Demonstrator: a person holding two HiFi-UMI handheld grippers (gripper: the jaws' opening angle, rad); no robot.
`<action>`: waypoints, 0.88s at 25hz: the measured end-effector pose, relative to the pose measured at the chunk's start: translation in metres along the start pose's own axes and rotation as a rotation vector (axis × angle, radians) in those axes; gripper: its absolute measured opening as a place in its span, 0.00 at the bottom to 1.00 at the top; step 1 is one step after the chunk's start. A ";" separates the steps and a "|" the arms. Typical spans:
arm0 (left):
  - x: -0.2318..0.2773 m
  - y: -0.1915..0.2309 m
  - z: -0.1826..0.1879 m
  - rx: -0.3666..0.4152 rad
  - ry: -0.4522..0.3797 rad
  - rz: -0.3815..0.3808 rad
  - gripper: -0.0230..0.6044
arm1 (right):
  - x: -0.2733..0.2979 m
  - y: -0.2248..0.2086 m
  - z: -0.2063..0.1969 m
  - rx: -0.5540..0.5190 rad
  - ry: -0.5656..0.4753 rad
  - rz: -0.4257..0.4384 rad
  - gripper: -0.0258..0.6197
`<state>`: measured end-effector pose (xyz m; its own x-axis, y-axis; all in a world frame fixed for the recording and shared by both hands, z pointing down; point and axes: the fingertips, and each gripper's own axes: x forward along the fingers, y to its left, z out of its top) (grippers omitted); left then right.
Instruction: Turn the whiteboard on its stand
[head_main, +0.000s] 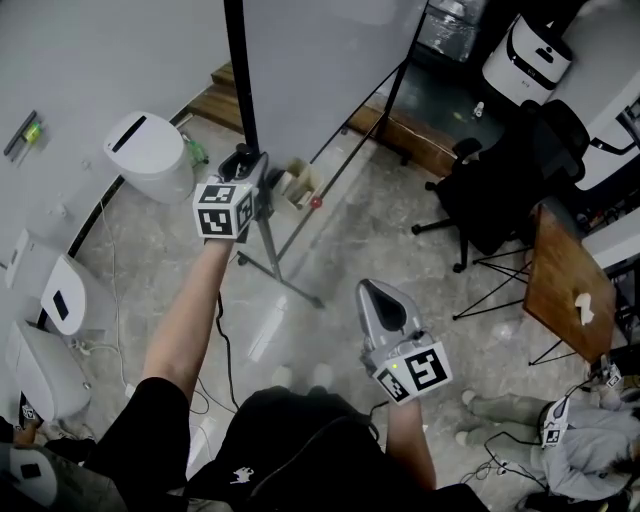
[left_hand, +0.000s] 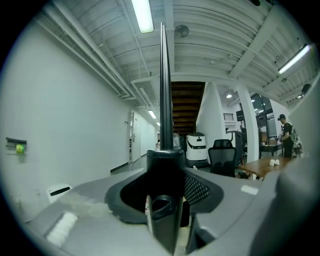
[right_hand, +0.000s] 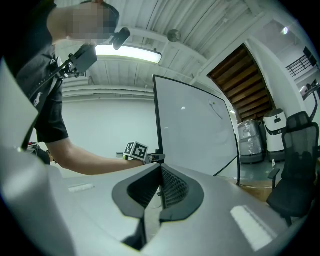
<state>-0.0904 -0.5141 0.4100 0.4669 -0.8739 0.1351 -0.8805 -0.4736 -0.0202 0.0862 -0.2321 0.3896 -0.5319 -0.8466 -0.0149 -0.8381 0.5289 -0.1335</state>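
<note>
Large white whiteboard (head_main: 320, 60) w/ thin black frame stands upright on its grey tube stand (head_main: 283, 272), right ahead of the left gripper (head_main: 246, 158), whose jaws are clamped partway shut on the board's black side edge (left_hand: 163, 100), which sits btwn the pads. Right gripper (head_main: 379, 292) hangs lower, apart from the board, jaws pinched together on nothing. White rounded plastic unit (head_main: 150, 155) is on the floor just left of the left gripper; black office chair (head_main: 490, 190) is well off to the right gripper's right.

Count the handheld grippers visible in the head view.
2. The left gripper grips the black edge of the whiteboard at upper left. The right gripper hangs free at lower middle, shut, holding nothing. No others seem hidden.
</note>
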 end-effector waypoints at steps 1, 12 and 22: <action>0.000 0.000 0.001 -0.002 0.001 -0.001 0.34 | -0.001 -0.001 0.001 0.000 -0.001 -0.003 0.05; -0.044 -0.006 -0.010 -0.008 -0.009 0.004 0.34 | -0.015 0.018 -0.006 -0.006 -0.011 -0.001 0.05; -0.094 -0.014 -0.017 -0.020 -0.015 0.018 0.34 | -0.026 0.027 -0.006 -0.010 -0.017 0.001 0.05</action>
<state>-0.1229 -0.4236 0.4148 0.4522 -0.8839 0.1197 -0.8901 -0.4558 -0.0031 0.0765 -0.1953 0.3923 -0.5311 -0.8467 -0.0320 -0.8386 0.5306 -0.1233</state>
